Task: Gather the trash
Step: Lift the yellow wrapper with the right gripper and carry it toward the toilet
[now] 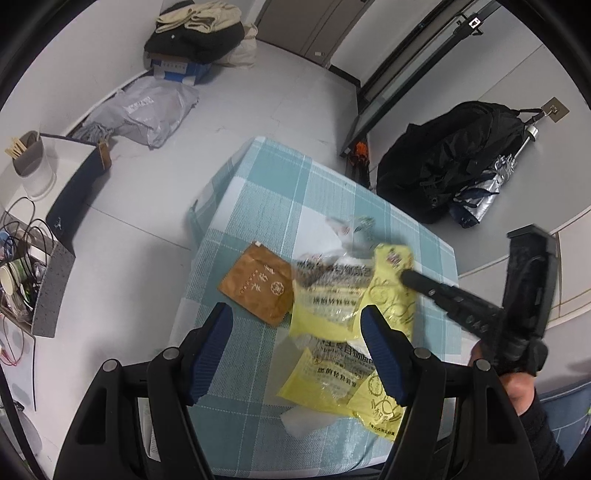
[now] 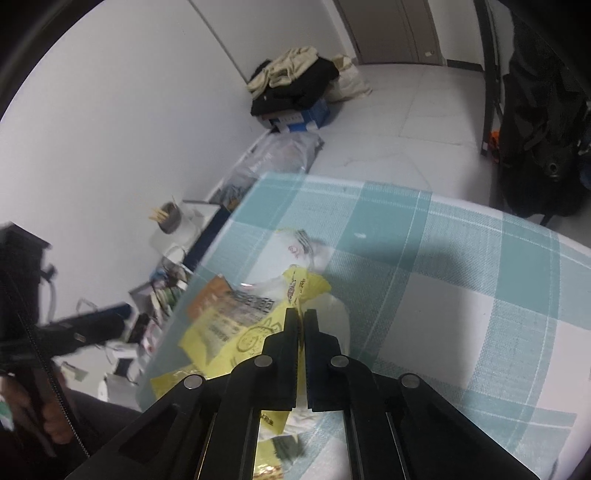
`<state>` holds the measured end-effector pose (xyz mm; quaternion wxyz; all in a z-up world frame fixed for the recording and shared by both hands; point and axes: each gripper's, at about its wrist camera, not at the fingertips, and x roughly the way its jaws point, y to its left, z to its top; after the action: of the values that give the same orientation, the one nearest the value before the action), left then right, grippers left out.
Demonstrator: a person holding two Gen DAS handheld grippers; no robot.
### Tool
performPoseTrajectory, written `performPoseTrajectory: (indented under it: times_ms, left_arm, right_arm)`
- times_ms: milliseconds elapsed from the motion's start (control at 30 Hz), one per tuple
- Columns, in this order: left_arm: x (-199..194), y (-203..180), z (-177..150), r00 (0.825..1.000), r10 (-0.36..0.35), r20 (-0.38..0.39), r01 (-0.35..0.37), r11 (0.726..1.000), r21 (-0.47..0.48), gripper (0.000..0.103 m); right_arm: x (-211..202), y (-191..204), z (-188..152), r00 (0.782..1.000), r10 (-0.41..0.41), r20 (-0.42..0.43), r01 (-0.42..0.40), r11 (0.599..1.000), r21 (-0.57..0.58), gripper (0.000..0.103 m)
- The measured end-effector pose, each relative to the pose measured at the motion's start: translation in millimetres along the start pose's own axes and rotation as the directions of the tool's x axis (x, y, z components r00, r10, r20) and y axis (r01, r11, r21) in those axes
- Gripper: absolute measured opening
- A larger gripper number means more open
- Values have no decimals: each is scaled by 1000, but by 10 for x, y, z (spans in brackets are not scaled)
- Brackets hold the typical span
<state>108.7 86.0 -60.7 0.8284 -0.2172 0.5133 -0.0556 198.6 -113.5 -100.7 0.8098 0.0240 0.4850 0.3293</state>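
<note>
A yellow plastic wrapper [image 1: 391, 291] is lifted and blurred above the teal checked tablecloth [image 1: 258, 184]. My right gripper [image 1: 406, 276] is shut on the wrapper's edge, also seen in the right wrist view [image 2: 301, 314] with the wrapper [image 2: 229, 332] hanging left of it. A second yellow wrapper [image 1: 332, 384] lies flat near the table's front. A brown packet [image 1: 258, 284] lies left of them. A clear crumpled wrapper [image 1: 351, 229] lies behind. My left gripper [image 1: 295, 325] is open above the table, its blue pads [image 1: 214, 336] astride the wrappers, holding nothing.
A white tissue [image 1: 310, 421] lies under the flat wrapper. The floor holds a grey mail bag [image 1: 147, 110], a clothes pile on a box [image 1: 195, 33] and a black backpack [image 1: 450, 155]. A white cup with sticks [image 1: 31, 162] and cluttered shelf stand left.
</note>
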Motion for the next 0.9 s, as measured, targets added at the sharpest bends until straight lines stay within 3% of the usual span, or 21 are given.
performPoseTrajectory:
  times_ms: [100, 267, 500, 633, 733, 800, 900]
  left_arm:
    - [109, 24, -19, 999, 7, -38, -7, 1000, -15, 68]
    - [288, 66, -53, 990, -78, -116, 68, 994, -84, 68]
    - [512, -71, -197, 972, -61, -225, 54, 998, -35, 68]
    - [510, -124, -266, 972, -40, -230, 42, 999, 3, 68]
    - [499, -172, -288, 975, -29, -219, 36, 999, 27, 60]
    - [507, -190, -311, 973, -18, -231, 29, 999, 44, 46]
    - [542, -208, -333, 968, -5, -252, 21, 998, 58, 39]
  right_arm:
    - [-160, -35, 15, 998, 43, 51, -44, 999, 18, 2]
    - [-394, -75, 31, 988, 67, 140, -69, 998, 12, 2]
    - [-569, -240, 6, 980, 59, 190, -70, 996, 53, 2]
    - [-675, -297, -3, 975, 55, 216, -70, 996, 62, 2]
    - [-700, -319, -13, 974, 51, 222, -67, 996, 66, 2]
    - [-734, -336, -24, 973, 49, 227, -66, 995, 68, 2]
    - [-763, -342, -33, 972, 48, 228, -64, 996, 63, 2]
